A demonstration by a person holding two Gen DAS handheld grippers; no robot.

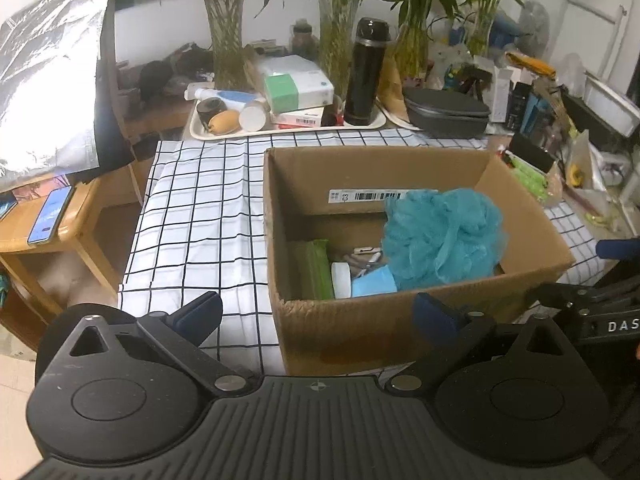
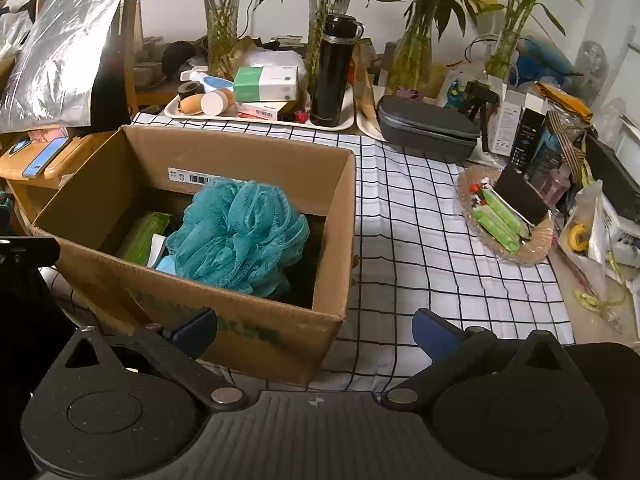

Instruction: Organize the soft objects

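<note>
Teal mesh bath sponge inside the cardboard box, beyond both empty, spread-wide grippers: left gripper, right gripper.

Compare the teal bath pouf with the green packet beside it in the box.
The bath pouf is teal, ruffled mesh, round, and rises above the box rim; the green packet is flat, smooth-wrapped, oblong, and sits low against the box's left wall. Both lie inside the same cardboard box, with neither gripper touching them.

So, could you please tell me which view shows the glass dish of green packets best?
The right wrist view: the glass dish sits whole on the checked cloth. The left wrist view catches only its green packets behind the cardboard box.
</note>
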